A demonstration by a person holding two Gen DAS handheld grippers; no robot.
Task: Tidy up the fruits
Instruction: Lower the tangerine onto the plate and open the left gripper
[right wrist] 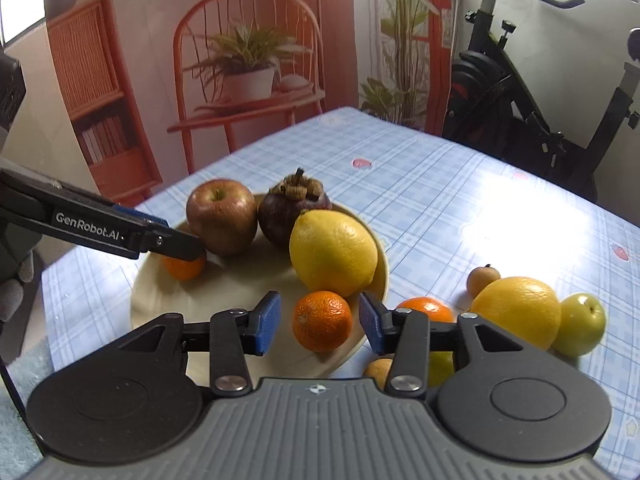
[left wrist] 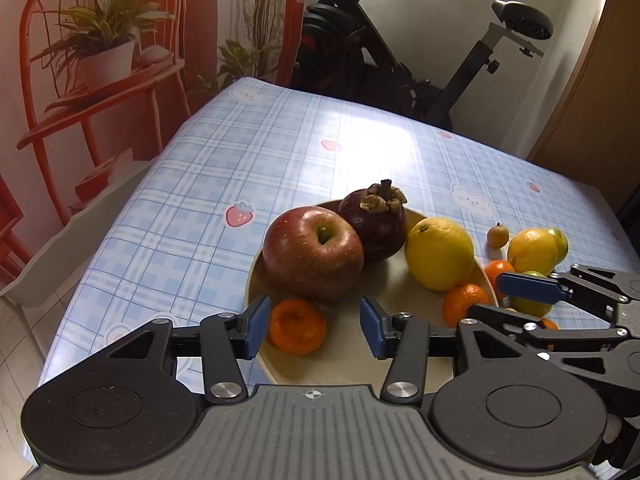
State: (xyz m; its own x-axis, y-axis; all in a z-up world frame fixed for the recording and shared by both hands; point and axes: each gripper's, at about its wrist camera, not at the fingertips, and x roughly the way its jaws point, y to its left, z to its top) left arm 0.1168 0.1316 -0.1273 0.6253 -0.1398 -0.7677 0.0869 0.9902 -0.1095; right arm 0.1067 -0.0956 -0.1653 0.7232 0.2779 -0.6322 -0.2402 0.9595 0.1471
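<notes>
Right wrist view, lower centre: the right gripper (right wrist: 320, 322) stands spread around a small mandarin (right wrist: 322, 320) on the plate (right wrist: 160, 300), pads apart from it. Light, soft-skinned, round; best pinched gently across its middle. Left gripper (left wrist: 314, 326) is spread too, pinching nothing, another mandarin (left wrist: 297, 326) beside one pad.

Plate (left wrist: 256, 280) crowded: apple (left wrist: 314, 254), mangosteen (left wrist: 374, 226), lemon (left wrist: 440, 254) block 12 o'clock. Bench (left wrist: 240, 152) open from 9 to 12 o'clock. Loose fruit cluster (right wrist: 520, 312) blocks 3 o'clock; right tongs (left wrist: 528, 286) crowd there.
</notes>
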